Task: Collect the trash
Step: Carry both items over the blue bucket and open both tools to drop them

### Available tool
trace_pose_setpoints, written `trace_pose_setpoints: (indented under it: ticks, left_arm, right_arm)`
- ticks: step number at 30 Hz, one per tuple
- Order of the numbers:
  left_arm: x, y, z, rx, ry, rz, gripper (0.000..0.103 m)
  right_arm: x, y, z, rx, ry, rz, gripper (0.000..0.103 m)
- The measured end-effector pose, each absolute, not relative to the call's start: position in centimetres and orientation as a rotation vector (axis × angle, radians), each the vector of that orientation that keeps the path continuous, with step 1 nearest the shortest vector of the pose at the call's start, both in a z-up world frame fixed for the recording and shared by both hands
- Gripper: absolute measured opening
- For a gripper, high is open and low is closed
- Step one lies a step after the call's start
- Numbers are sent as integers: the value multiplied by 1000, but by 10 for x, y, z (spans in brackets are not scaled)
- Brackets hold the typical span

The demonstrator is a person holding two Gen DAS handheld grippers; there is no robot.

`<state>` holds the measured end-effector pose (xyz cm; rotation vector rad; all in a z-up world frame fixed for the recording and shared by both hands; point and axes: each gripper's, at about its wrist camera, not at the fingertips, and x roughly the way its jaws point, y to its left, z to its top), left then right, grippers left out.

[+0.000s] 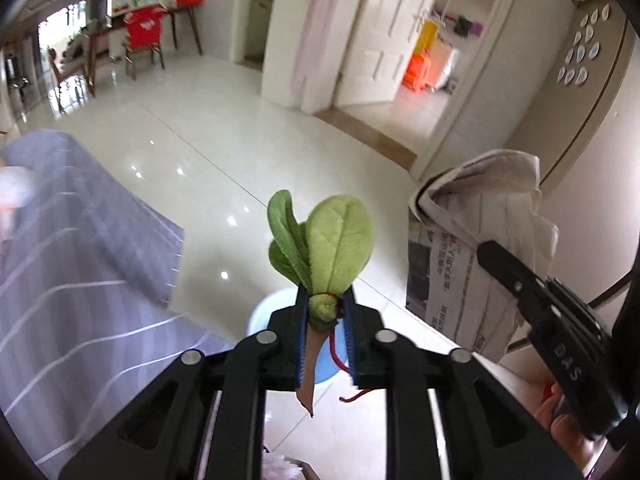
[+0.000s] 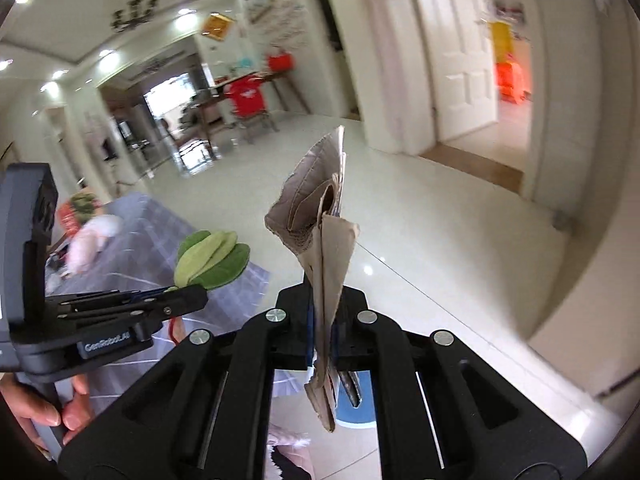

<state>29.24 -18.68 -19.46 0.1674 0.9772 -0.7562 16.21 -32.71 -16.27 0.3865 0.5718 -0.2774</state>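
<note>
Right gripper: jaws closed on a folded newspaper, which stands upright above the fingers and hangs below them
Left gripper: at left, side-on, pinching green plush leaves
Hand: gripping the left gripper's handle, bottom left
Blue bin: on the floor below the newspaper, mostly hidden
Grey cloth: behind the leaves

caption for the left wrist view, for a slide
Left gripper jaws shut on a green plush leaf sprig above a light blue bin, folded newspaper alongside.
</note>
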Motion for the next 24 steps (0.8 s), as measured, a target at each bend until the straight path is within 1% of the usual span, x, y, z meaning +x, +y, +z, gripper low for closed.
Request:
trace_pose_setpoints:
  ticks: [1,2,3,4,7,11,19,20,21,22,23,24]
  left_arm:
    - [295,-195,-201,180,984,-737,39]
    - [298,-204,-209,194,988,-706,64]
    - [300,-211,-213,202,987,-690,72]
    - [301,-217,-218,209,983,-677,75]
    - [303,-218,-228,205,1025,-661,75]
    - [303,-209,-234,192,1037,-637,75]
    - [311,-172,-228,151,1015,-563,75]
    - [313,-169,-227,141,1010,-556,75]
    - [313,-165,-223,131,1006,-550,75]
    - [315,-162,-221,123,1004,-540,76]
    - [316,-159,-219,111,1004,-527,77]
    - [317,-157,-217,100,1005,-524,77]
  right_arm:
    - [162,-335,-171,396,577,-300,6]
    - [162,-342,-177,399,587,-317,6]
    - [162,-346,-183,405,597,-326,6]
    - [153,-340,-193,411,602,-331,6]
    - [154,-346,-209,433,632,-332,6]
    - [164,-345,-220,450,666,-307,6]
    - [181,-338,-220,453,674,-265,6]
    - [183,-338,-219,455,666,-266,10]
    - [186,-337,-219,457,656,-270,18]
    - [189,-338,-221,465,638,-266,31]
    - [192,-341,-223,473,634,-262,73]
    - [195,-341,-225,475,644,-272,81]
